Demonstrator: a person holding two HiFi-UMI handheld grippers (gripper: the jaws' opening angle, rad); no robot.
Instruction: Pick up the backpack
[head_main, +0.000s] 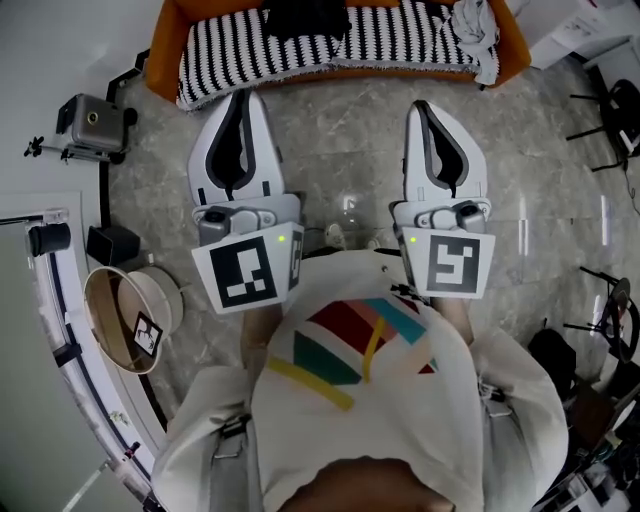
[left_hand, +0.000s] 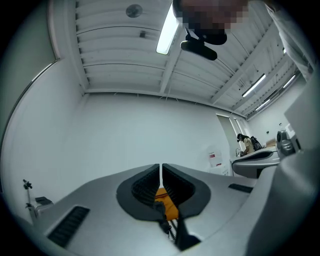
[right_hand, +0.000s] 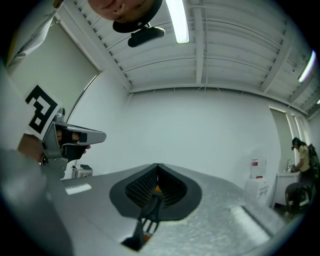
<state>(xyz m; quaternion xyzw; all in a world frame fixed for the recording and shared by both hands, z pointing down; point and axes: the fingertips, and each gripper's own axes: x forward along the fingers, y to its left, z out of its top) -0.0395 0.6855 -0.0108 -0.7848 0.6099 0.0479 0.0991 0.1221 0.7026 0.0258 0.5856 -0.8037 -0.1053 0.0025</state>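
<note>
While the person stands over the floor (head_main: 340, 150), both claws reach toward 12 o'clock, side by side and apart from each other.

The left claw (head_main: 243, 98) has its jaws pressed together with nothing gripped. Its own view shows the ribbed pads meeting along one thin seam, with a sliver of orange and stripes in the gap below them. The right claw (head_main: 422, 106) is likewise clamped on nothing, its pads meeting edge to edge in its own view.

The backpack (head_main: 305, 15) seems to be the black bundle at 12 o'clock in the head view, though the picture's top edge cuts most of it off. It lies on the striped cover (head_main: 330, 48) of the orange sofa (head_main: 165, 40). From the left claw it sits at about 1 o'clock, and from the right claw at about 11 o'clock. It is beyond both tips, and neither claw touches it. A band of striped cover lies between the tips and the bundle.

A grey cloth (head_main: 476, 30) lies on the cover at 1 o'clock. A camera (head_main: 92, 120) stands at 10 o'clock and a round bin (head_main: 128, 318) at 8 o'clock.
</note>
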